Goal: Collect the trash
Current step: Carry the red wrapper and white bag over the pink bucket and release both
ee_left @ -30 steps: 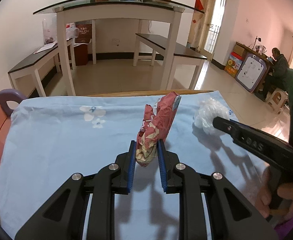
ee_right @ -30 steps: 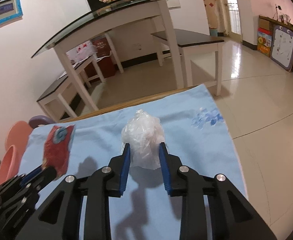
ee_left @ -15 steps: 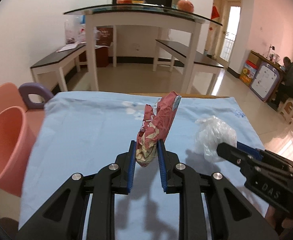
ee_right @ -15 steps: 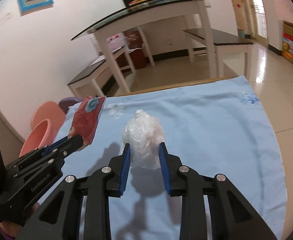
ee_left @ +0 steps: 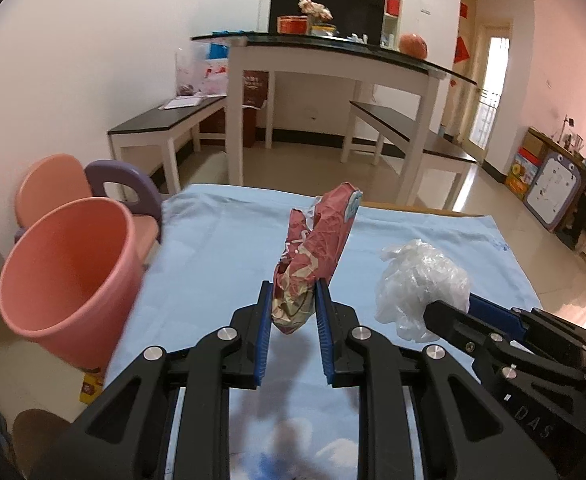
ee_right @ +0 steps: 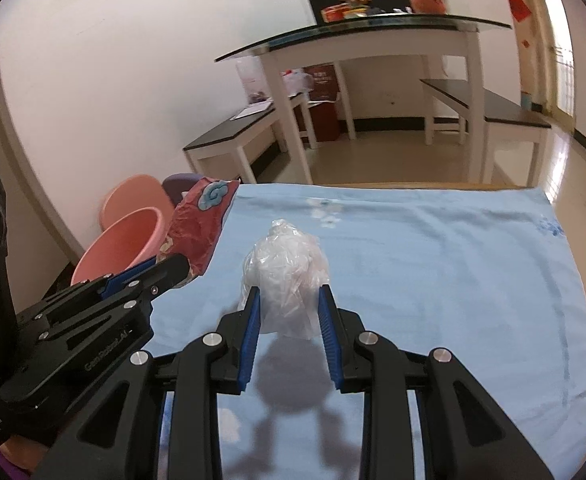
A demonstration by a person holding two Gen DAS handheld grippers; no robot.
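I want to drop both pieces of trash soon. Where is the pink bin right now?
The pink bin stands off the left edge of the blue-clothed table, in front of the small pink chair; in the right wrist view it shows behind the left gripper.

The right gripper [ee_left: 449, 316] reads "DAS"; the left gripper [ee_right: 173, 266] reads "GenRobot.AI".

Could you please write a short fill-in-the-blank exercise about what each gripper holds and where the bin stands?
1. The left gripper is shut on a crumpled ____ snack wrapper.
2. The right gripper is shut on a clear ____ bag.
3. The pink ____ stands left of the blue tablecloth.

Missing words: red; plastic; bin
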